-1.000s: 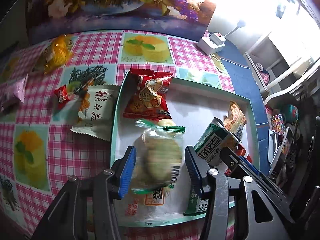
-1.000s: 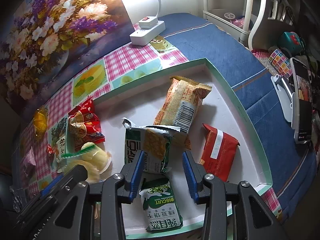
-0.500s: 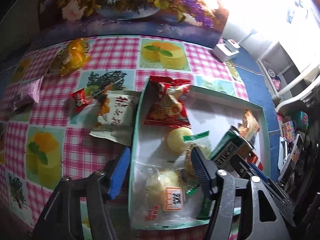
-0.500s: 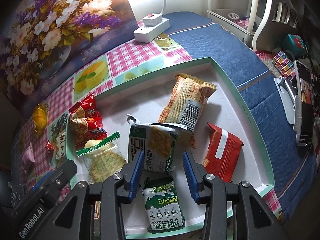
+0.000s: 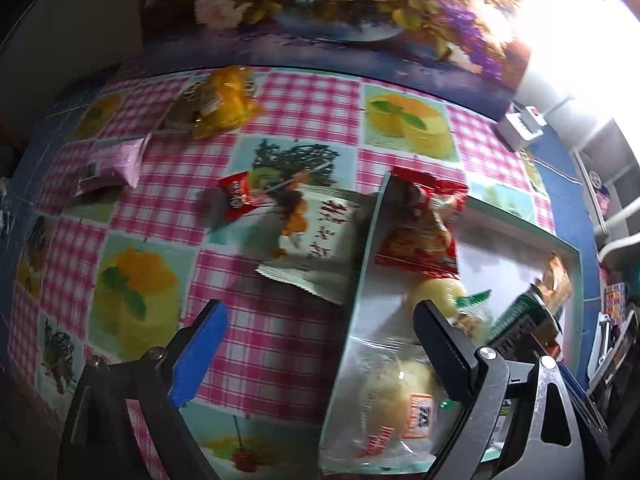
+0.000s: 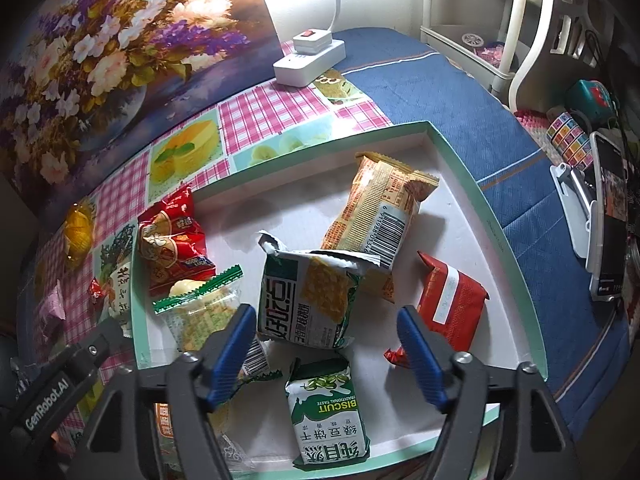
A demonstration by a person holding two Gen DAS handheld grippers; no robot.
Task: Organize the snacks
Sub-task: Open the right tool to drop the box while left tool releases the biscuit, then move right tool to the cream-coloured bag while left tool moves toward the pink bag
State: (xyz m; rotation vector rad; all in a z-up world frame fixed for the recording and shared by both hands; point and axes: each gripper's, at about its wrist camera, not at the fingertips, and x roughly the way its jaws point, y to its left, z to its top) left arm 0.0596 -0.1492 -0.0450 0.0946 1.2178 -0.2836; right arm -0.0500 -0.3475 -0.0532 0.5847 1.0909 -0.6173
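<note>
Right wrist view, green-white biscuit packet (image 6: pixel 310 300) crinkled, top torn, right gripper (image 6: pixel 326 354) fingers just widened, empty

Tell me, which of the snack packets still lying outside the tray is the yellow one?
The yellow packet at the far edge of the checked tablecloth, by the flower picture. The pink, small red and white packets outside the tray lie nearer.

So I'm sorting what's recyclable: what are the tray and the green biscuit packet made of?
The tray looks like cardboard: matte white inside, thin mint-green rim, crisp folded corners. The green biscuit packet looks like printed plastic film, slightly glossy, with crimped end seals; whether it has a foil lining I cannot tell.
</note>
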